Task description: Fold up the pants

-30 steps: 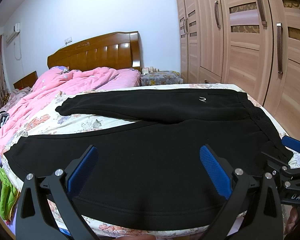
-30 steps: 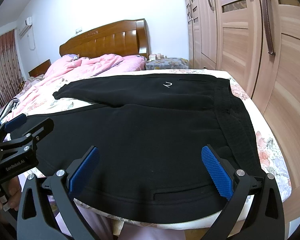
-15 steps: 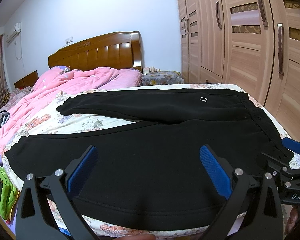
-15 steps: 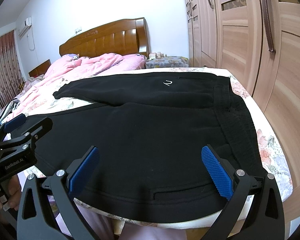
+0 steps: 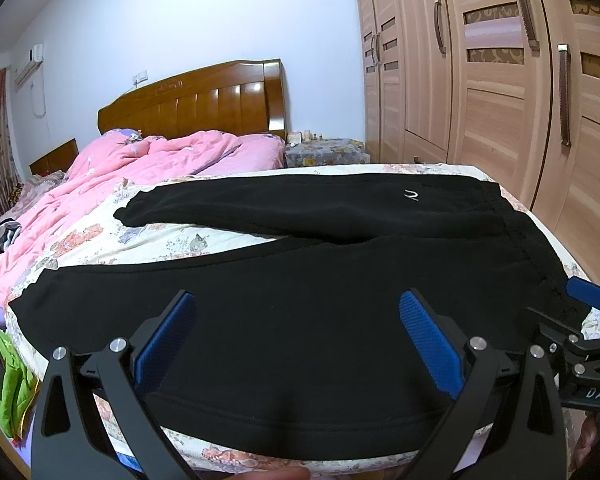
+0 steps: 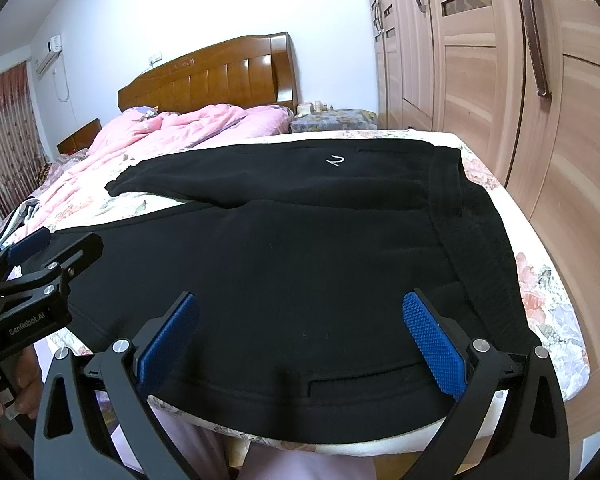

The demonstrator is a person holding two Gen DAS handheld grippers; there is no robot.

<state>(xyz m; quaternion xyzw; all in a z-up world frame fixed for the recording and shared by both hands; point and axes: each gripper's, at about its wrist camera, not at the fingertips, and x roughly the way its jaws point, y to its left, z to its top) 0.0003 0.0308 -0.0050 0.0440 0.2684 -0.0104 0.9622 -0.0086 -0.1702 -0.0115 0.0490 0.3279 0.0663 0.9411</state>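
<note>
**Black pants spread flat on the bed, both grippers wide and empty**

From my left camera I see the pants (image 5: 300,320) lying flat on the bed (image 5: 148,240), across its near end. The cloth is black, thick and matte, like soft fleece, with a stitched seam running along the near edge. The two legs go to the left and spread apart in a narrow V shape; the far leg ends in a gathered cuff, and the flowered sheet shows between them. The waistband (image 6: 452,208), a ribbed band, is on the right side, close to the edge of the mattress. A small white logo (image 6: 335,161) sits on the far leg near the waist. In my right camera I also notice a flat pocket slit close to the near seam.

My left gripper (image 5: 300,340) hangs above the near leg. Its jaws are spread wide and nothing is between them. The pads are blue with fine ridges, on black metal fingers. My right gripper (image 6: 300,344) is above the hip part of the pants, also with jaws wide apart and empty; its pads (image 6: 434,350) have a knobbly blue surface. I cannot tell if the fingers touch the cloth.

Behind the pants there is a crumpled pink quilt (image 5: 148,164), then a glossy wooden headboard (image 5: 196,100). On the right stands a wardrobe (image 5: 500,80) of pale wood grain with long dark handles.
</note>
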